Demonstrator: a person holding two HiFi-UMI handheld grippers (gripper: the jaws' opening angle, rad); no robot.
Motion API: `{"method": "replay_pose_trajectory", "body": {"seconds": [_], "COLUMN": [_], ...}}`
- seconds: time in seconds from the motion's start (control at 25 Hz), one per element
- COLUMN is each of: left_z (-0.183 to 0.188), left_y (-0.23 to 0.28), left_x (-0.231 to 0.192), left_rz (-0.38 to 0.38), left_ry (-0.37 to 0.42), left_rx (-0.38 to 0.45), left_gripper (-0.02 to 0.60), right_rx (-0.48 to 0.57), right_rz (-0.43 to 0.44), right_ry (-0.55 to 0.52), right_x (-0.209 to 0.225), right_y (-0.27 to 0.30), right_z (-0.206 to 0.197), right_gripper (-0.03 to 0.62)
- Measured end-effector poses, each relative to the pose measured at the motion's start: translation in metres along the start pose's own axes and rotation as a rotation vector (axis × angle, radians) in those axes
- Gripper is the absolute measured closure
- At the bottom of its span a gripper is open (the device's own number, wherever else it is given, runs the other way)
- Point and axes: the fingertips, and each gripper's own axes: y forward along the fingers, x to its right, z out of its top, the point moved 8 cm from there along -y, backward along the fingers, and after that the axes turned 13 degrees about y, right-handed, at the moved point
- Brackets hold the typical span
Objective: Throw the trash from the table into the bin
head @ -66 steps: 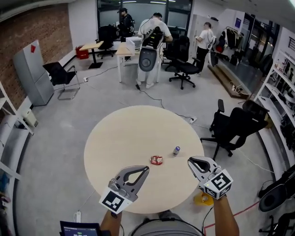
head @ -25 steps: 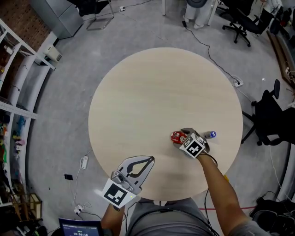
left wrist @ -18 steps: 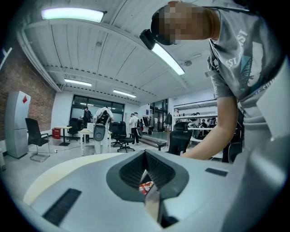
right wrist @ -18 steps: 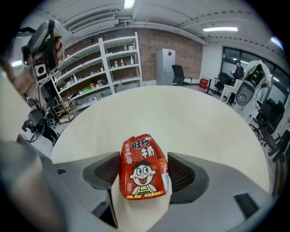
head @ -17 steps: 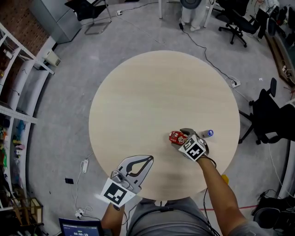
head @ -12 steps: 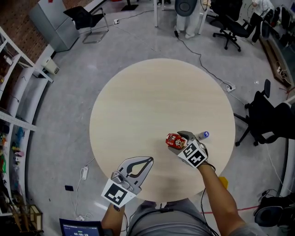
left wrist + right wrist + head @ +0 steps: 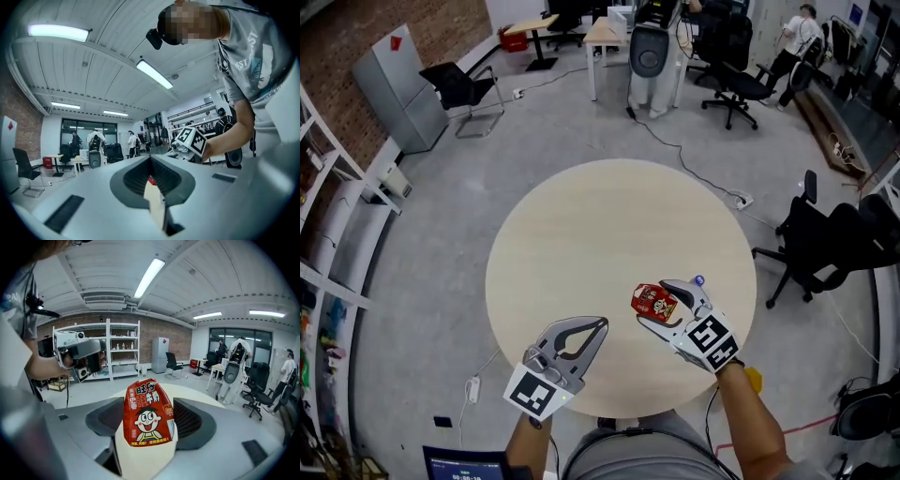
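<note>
Open-plan office or lab: a brick wall (image 7: 389,21), bare concrete floor (image 7: 441,216) with trailing cables (image 7: 675,147), swivel chairs (image 7: 727,82), desks (image 7: 605,33), metal shelving (image 7: 117,348), a grey cabinet (image 7: 394,89), ceiling strip lights (image 7: 150,270), and a round worktop (image 7: 600,234).

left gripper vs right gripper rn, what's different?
The right gripper is shut on the red packet; the left gripper is shut on nothing. The right gripper sits further out over the table; the left gripper hangs by its near edge. Both point away from the person.
</note>
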Motion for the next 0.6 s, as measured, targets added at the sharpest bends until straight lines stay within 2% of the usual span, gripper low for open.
{"method": "replay_pose_trajectory", "body": {"seconds": [0.12, 0.28, 0.4, 0.44, 0.52, 0.6], "left_z": [0.022, 0.046, 0.073, 0.078, 0.084, 0.095], "left_y": [-0.005, -0.013, -0.023, -0.027, -0.036, -0.042], "left_x": [0.003, 0.005, 0.012, 0.017, 0.026, 0.03], "left_rz": [-0.016, -0.09, -0.066, -0.073, -0.121, -0.123], "left_ry": [0.029, 0.156, 0.123, 0.135, 0.213, 0.202], "left_rx": [0.039, 0.023, 0.126, 0.132, 0.083, 0.125], "left_gripper": [0.54, 0.54, 0.54, 0.54, 0.54, 0.54], "right_rx": [0.057, 0.137, 0.184, 0.199, 0.229, 0.256], "right_rz": [-0.023, -0.064, -0.087, -0.092, -0.103, -0.112], "right_ry": [-0.009, -0.041, -0.066, -0.073, -0.082, -0.089], "right_x": [-0.023, -0.053, -0.083, -0.093, -0.111, -0.127], "right_y": [-0.032, -0.071, -0.102, -0.113, -0.131, -0.144], "right_z": [0.018, 0.042, 0.056, 0.058, 0.061, 0.067], "right_gripper": [0.26, 0.26, 0.26, 0.26, 0.26, 0.26]}}
